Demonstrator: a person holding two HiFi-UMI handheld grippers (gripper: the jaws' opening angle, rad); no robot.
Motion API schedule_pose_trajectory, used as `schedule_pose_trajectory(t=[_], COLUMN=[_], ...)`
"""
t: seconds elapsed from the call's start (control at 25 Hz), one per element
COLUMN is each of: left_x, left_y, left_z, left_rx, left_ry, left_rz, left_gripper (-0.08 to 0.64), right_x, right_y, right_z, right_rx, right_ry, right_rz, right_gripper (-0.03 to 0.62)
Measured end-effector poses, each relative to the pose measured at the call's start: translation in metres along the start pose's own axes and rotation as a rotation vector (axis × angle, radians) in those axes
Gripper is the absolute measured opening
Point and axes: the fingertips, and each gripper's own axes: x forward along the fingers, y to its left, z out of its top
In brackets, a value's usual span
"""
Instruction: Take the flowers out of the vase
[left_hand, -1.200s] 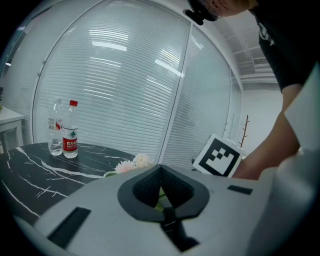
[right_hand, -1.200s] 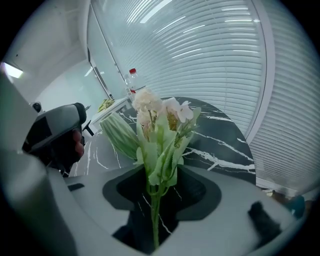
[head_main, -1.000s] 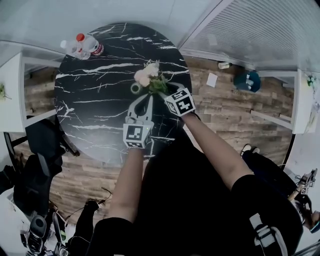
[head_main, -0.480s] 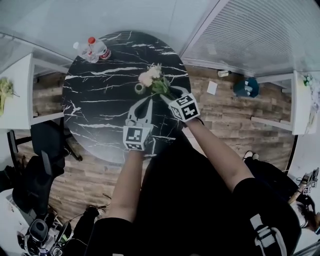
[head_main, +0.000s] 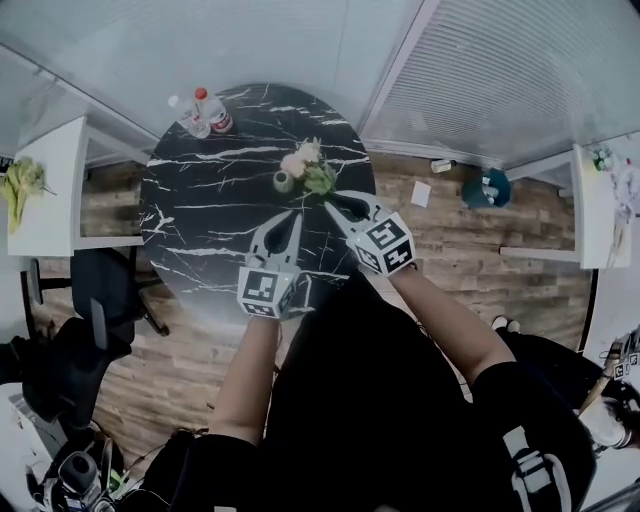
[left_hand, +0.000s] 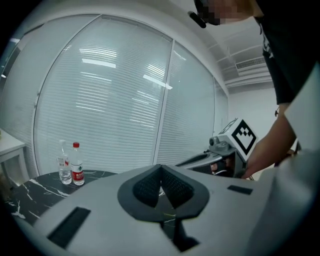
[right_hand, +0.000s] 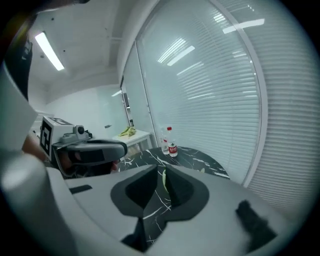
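Observation:
A small bunch of pale pink and white flowers (head_main: 305, 160) with green leaves lies on the black marble table (head_main: 200, 220). It is just right of a little vase (head_main: 283, 181), whose mouth shows as an open ring. My right gripper (head_main: 333, 204) hangs above the table, short of the leaves, and its jaws are closing. Only a narrow gap is left between the pads of my right gripper (right_hand: 161, 170). A green sliver shows through that gap, and nothing is pressed. My left gripper (head_main: 292, 214) hovers below the vase. The pad tips of my left gripper (left_hand: 160, 166) meet, with nothing between them.
Two water bottles (head_main: 205, 112) stand at the table's far edge. A white side table (head_main: 50, 190) at the left carries something green (head_main: 22, 180). A dark chair (head_main: 100, 290) stands at the table's left front. Slatted blinds (head_main: 520, 70) run along the far right.
Both grippers have lifted off the table and drawn back from the flowers. The right one no longer reaches into the leaves. Flowers and vase have stayed side by side.

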Motion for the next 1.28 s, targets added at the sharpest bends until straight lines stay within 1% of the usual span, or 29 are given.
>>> schedule_pose_trajectory(t=[0.08,0.2,0.32,0.44,0.6,0.68,0.84,1.0,1.28], left_x=[-0.012,-0.031,-0.049,-0.066,-0.084,-0.092,-0.096,-0.096,-0.095], left_y=[-0.011,-0.025,-0.037,-0.045,-0.053,-0.056,-0.059,-0.062,-0.064], left_z=[0.015,0.041,0.067,0.092,0.122,0.134,0.15,0.157,0.153], left_rx=[0.015,0.031,0.045,0.056,0.068,0.075,0.096,0.094,0.099], left_ry=[-0.018,-0.044,-0.081,-0.117,-0.176,-0.2,-0.217,-0.239,-0.234], left_rz=[-0.021,-0.048,-0.073,-0.083,-0.078,-0.078,-0.083,-0.077,-0.073], left_gripper=[0.012,0.012,0.012,0.012,0.012,0.012,0.012,0.012,0.012], right_x=[-0.019,-0.047,-0.074,-0.094,-0.114,-0.122,-0.13,-0.13,-0.131], right_y=[0.016,0.041,0.064,0.083,0.106,0.114,0.12,0.122,0.122], right_z=[0.021,0.052,0.082,0.102,0.125,0.135,0.149,0.153,0.15], right_rx=[-0.033,-0.075,-0.122,-0.159,-0.214,-0.222,-0.227,-0.231,-0.222], right_ry=[-0.064,-0.162,-0.246,-0.301,-0.354,-0.378,-0.412,-0.42,-0.42], right_rz=[0.018,0.054,0.084,0.106,0.138,0.146,0.151,0.163,0.167], right_gripper=[0.039,0.02,0.018,0.018,0.018,0.018,0.018,0.018,0.018])
